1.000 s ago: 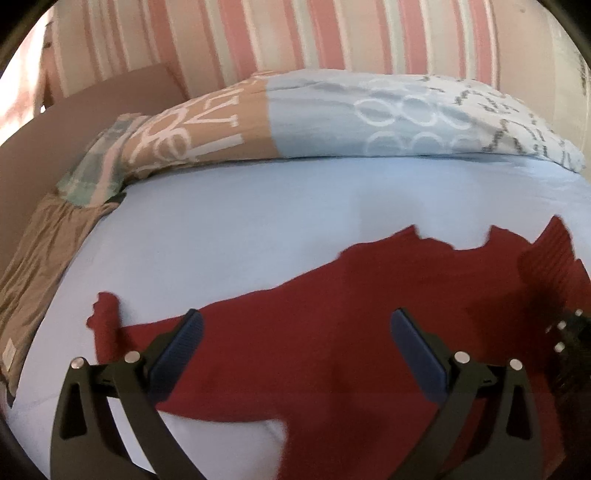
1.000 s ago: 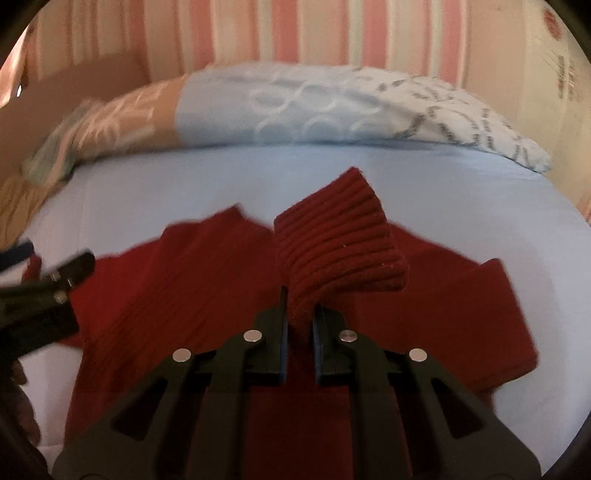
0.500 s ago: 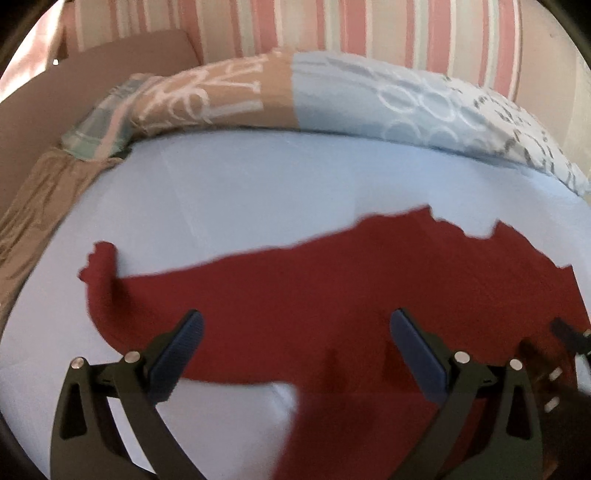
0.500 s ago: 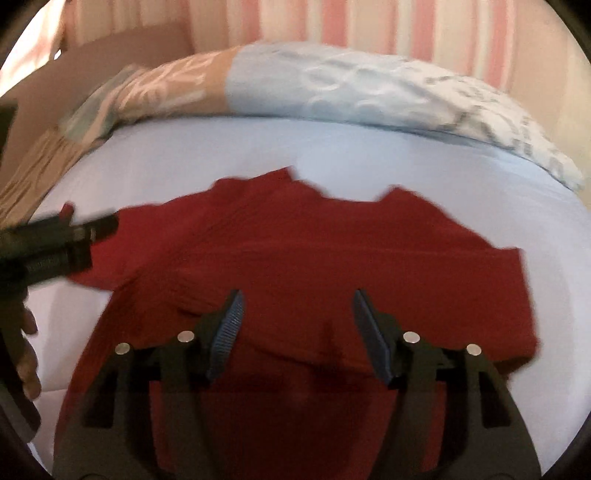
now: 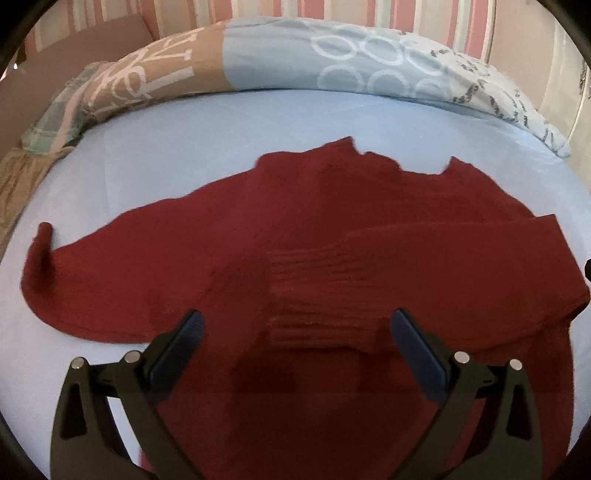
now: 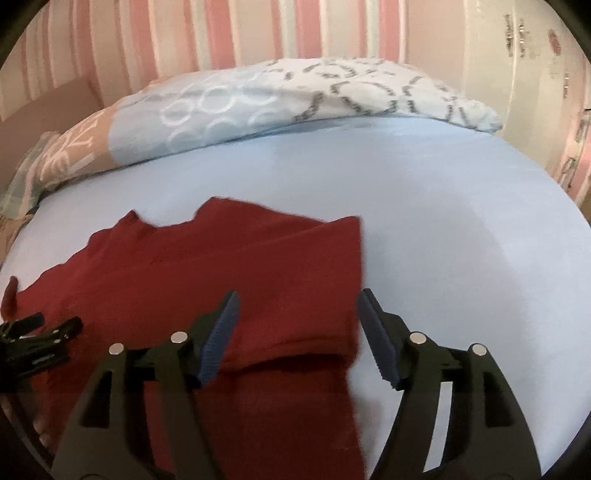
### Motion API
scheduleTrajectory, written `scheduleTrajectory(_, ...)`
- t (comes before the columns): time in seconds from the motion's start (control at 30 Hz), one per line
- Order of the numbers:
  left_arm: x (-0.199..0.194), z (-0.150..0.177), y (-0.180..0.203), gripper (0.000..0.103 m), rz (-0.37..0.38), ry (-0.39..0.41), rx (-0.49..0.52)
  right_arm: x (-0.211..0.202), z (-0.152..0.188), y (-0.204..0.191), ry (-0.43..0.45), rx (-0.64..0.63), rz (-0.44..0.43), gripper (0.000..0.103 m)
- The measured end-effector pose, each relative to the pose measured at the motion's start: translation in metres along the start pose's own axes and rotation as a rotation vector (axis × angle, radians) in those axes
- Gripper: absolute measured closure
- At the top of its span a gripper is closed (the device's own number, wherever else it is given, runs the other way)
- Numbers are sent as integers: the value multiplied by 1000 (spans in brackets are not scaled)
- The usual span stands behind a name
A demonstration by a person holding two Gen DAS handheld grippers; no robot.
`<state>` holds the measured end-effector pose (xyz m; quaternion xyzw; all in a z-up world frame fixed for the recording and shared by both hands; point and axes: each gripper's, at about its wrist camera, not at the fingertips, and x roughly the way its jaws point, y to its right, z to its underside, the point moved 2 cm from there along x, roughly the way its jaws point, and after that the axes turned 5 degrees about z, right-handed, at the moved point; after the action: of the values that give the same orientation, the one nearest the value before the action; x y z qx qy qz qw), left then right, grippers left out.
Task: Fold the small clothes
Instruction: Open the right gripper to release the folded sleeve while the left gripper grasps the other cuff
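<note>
A dark red knit sweater [image 5: 280, 236] lies flat on the light blue bed sheet [image 5: 207, 133]. Its right sleeve is folded across the body, with the ribbed cuff [image 5: 314, 295] lying near the middle. Its left sleeve [image 5: 55, 273] stretches out to the left. My left gripper [image 5: 295, 332] is open and empty above the sweater's lower body. My right gripper [image 6: 297, 314] is open and empty above the sweater's folded right edge [image 6: 343, 280]. The left gripper also shows at the left edge of the right wrist view [image 6: 37, 332].
A long patterned pillow [image 5: 295, 62] in tan, light blue and white lies across the head of the bed, also in the right wrist view [image 6: 295, 88]. A striped pink wall [image 6: 258, 29] rises behind it. A brown cloth [image 5: 18, 177] lies at the left edge of the bed.
The right gripper let go of the ribbed sleeve cuff, opened and moved right to the sweater's edge. The sleeve now lies folded across the body. The left gripper moved right over the sweater.
</note>
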<state>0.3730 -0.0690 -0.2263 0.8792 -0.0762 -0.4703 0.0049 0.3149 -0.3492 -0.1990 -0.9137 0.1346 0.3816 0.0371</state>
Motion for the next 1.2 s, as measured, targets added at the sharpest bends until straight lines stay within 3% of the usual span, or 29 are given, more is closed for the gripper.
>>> scheduleTrajectory(0.07, 4, -1, 6, 17, 10, -9, 14, 1, 1, 5, 1, 0, 13, 34)
scheduleTrajectory(0.1, 8, -1, 9, 34, 35, -30, 22, 0, 3, 8, 2, 2, 17, 34)
scheduleTrajectory(0.13, 12, 0, 11, 40, 44, -46, 25, 1, 4, 10, 3, 3, 22, 34)
scheduleTrajectory(0.27, 14, 1, 14, 46, 25, -34, 57, 3, 6, 12, 2, 16, 31, 34)
scheduleTrajectory(0.33, 9, -2, 12, 75, 14, -13, 70, 2, 7, 13, 2, 19, 31, 34)
scheduleTrajectory(0.37, 7, -3, 12, 84, 29, -8, 71, 1, 7, 14, 5, 23, 32, 34)
scheduleTrajectory(0.4, 4, -7, 10, 87, 71, -3, 66, 0, 6, 14, 12, 30, 31, 34)
scheduleTrajectory(0.5, -8, -17, 8, 87, 64, 51, 113, -4, 0, 15, 35, 54, 18, 34)
scheduleTrajectory(0.67, -27, -38, -16, 87, -27, 150, 177, 16, -1, 0, -53, 31, -7, 34)
scheduleTrajectory(0.77, -13, -37, -38, 87, 7, 90, 161, 32, 8, -15, -104, -49, 11, 34)
scheduleTrajectory(0.9, 11, -14, -47, 84, -6, 21, 167, 55, 26, -21, -156, -115, 68, 34)
scheduleTrajectory(0.97, 15, -6, -48, 76, -22, 22, 170, 60, 29, -16, -161, -98, 59, 31)
scheduleTrajectory(1.0, 12, -3, -48, 67, -43, 33, 175, 59, 29, -15, -162, -94, 56, 31)
scheduleTrajectory(1.1, 0, -2, -54, 22, -101, 54, 168, 46, 23, -17, -127, -102, 52, 31)
scheduleTrajectory(1.2, -24, 1, -57, 19, -52, 91, 138, 28, 19, -23, -91, -86, 18, 31)
